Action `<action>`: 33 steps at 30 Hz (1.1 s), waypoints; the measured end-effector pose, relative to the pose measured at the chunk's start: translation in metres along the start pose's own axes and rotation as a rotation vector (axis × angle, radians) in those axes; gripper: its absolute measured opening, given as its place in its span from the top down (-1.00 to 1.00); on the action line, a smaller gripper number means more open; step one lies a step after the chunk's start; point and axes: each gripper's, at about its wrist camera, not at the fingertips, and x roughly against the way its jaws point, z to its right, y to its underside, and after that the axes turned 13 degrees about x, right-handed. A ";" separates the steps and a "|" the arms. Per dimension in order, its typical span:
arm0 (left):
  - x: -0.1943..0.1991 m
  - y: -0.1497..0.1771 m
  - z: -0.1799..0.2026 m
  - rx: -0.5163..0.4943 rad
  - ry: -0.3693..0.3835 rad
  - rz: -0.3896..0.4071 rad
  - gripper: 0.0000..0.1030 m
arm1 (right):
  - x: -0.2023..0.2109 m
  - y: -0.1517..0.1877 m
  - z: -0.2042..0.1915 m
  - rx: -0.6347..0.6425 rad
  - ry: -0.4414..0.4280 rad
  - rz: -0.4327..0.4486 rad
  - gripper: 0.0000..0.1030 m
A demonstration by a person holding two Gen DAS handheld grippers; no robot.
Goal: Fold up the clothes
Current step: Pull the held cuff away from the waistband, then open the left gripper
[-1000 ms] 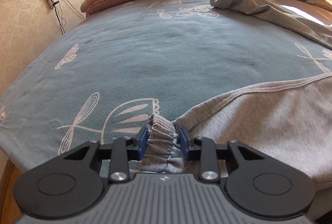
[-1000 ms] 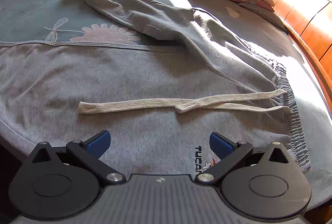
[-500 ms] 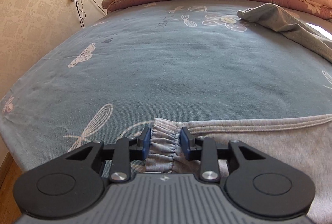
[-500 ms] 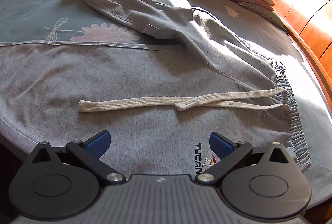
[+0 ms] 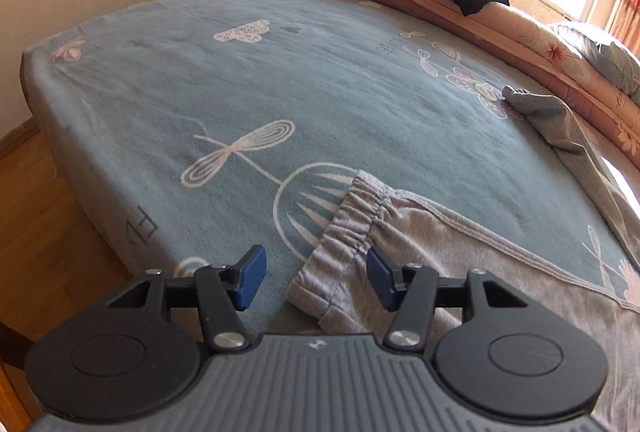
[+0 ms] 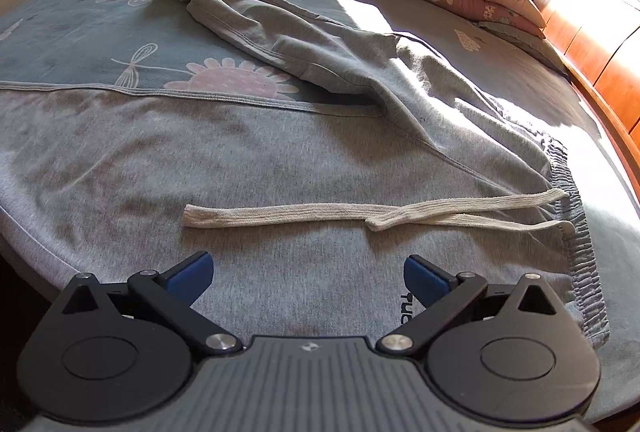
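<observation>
Left wrist view: my left gripper [image 5: 312,278] has just been opening; its blue pads now stand apart and off the ribbed elastic cuff [image 5: 352,228] of the grey knit jogger trousers [image 5: 460,272], which lies loose between them on the blue-green patterned bedspread [image 5: 280,91]. To do this step well, I judge I should clear the cuff fully so that lifting away does not drag it and disturb the flat leg.

Right wrist view: my right gripper [image 6: 306,278] hangs wide and empty over the trouser front. The soft jersey lies mostly smooth; the flat cream woven drawstring [image 6: 340,213] crosses it toward the gathered waistband [image 6: 576,224]. The far leg [image 6: 256,19] is rumpled and needs straightening.
</observation>
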 end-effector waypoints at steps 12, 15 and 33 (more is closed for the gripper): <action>-0.017 0.014 -0.019 0.167 0.148 0.003 -0.18 | 0.002 0.006 0.007 -0.046 -0.002 -0.003 -1.00; -0.017 0.014 -0.016 0.177 0.131 0.018 0.19 | 0.004 0.008 0.005 -0.035 -0.001 -0.002 -1.00; 0.034 -0.005 0.001 0.070 0.068 0.113 0.50 | 0.010 0.004 -0.005 0.001 -0.013 0.013 -1.00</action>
